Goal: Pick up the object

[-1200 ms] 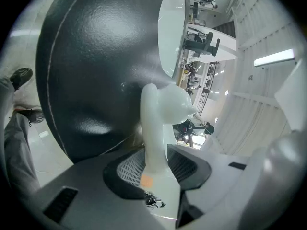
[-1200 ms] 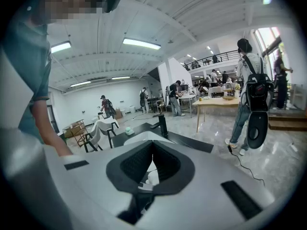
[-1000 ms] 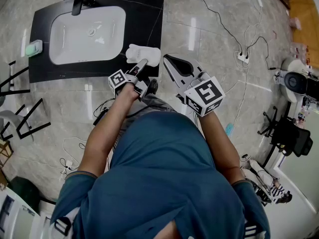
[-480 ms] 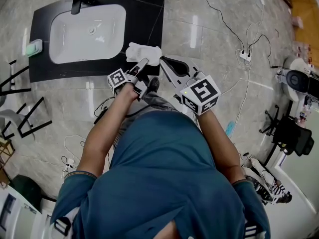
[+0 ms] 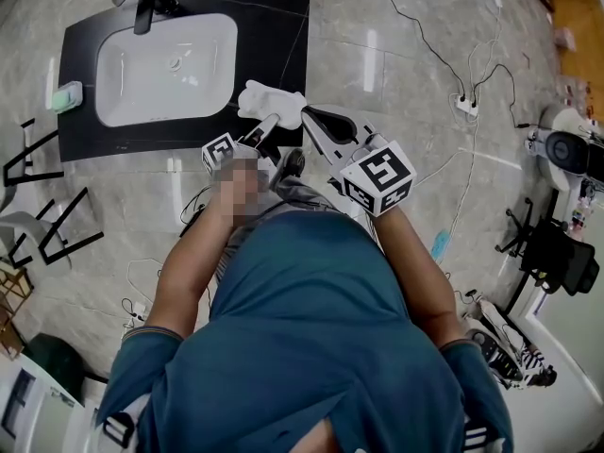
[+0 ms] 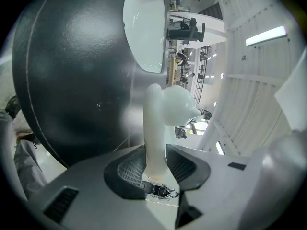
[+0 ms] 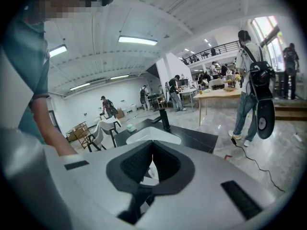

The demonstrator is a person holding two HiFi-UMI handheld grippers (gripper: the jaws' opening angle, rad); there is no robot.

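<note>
A: Fingers (image 6: 128, 169) on the left gripper (image 5: 267, 123) have just been closing and pinch the white object (image 6: 168, 104) at the black bench's (image 5: 274, 26) near corner.
B: Right gripper (image 5: 310, 113), fingers tip to tip, crowds it from the side; basin (image 5: 165, 64) and faucet (image 5: 143, 3) sit well clear.

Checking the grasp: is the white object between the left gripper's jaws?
Yes, the left gripper's jaws, just closing further, press their pads on both sides of the white object.
</note>
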